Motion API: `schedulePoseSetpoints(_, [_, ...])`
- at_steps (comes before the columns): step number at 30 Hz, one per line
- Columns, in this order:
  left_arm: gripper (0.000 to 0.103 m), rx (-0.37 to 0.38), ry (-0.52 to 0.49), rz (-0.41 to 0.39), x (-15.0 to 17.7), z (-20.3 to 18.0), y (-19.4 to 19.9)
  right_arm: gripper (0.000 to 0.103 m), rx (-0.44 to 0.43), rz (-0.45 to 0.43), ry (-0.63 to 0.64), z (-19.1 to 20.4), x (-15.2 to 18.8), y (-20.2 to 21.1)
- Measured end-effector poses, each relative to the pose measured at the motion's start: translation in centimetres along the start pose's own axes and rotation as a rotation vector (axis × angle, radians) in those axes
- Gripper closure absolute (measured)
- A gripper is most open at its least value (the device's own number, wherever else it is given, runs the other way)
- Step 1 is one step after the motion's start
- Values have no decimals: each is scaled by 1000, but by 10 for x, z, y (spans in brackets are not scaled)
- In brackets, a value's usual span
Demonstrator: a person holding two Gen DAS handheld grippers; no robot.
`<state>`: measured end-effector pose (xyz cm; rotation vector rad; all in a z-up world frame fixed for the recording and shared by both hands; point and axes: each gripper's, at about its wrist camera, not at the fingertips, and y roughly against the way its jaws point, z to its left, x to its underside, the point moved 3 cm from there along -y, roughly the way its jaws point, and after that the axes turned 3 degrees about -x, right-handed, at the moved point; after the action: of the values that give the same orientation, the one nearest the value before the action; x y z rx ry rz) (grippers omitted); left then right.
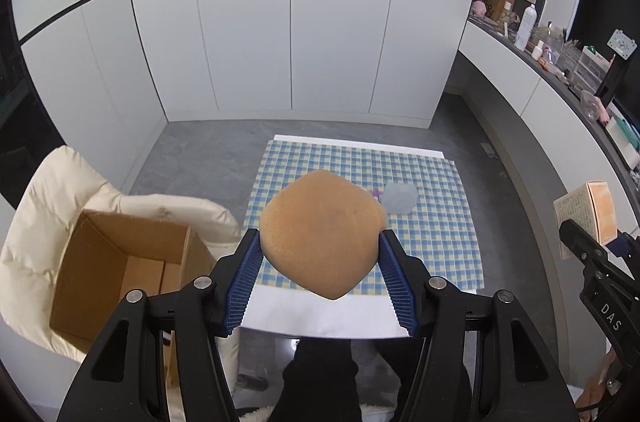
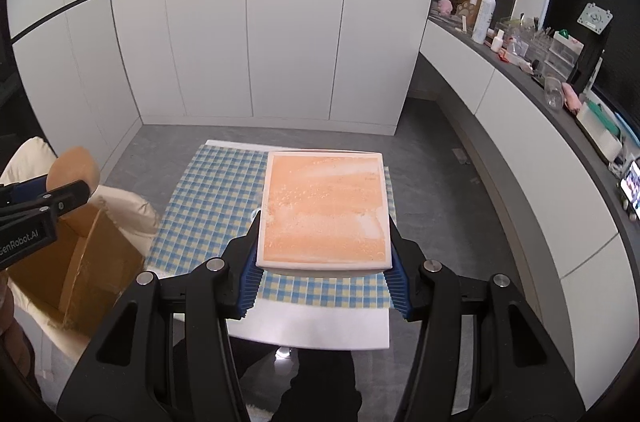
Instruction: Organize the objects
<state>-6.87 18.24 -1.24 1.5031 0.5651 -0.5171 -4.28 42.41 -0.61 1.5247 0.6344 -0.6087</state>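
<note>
My left gripper (image 1: 320, 242) is shut on a round tan sponge (image 1: 320, 234) and holds it high above the checked table; the sponge also shows at the left of the right wrist view (image 2: 76, 166). My right gripper (image 2: 324, 246) is shut on a flat orange and white box (image 2: 324, 210), held above the table; the box also shows at the right of the left wrist view (image 1: 588, 214). An open cardboard box (image 1: 120, 262) sits on a cream chair (image 1: 48, 214) left of the table. A pale blue object (image 1: 400, 197) and a small purple thing lie on the cloth.
A small table with a blue and yellow checked cloth (image 1: 440, 222) stands on a grey floor. White cabinets fill the back wall. A long counter (image 2: 520, 78) with bottles and clutter runs along the right.
</note>
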Motion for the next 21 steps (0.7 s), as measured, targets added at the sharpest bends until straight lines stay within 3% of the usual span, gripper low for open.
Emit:
schedulePoseSetpoints(8, [43, 15, -8, 4, 43, 5, 21, 49, -13, 6, 9, 10, 44, 32])
schedulePoseSetpoints(21, [44, 38, -18, 28, 105, 15, 40, 49, -41, 86, -33, 14, 120, 60])
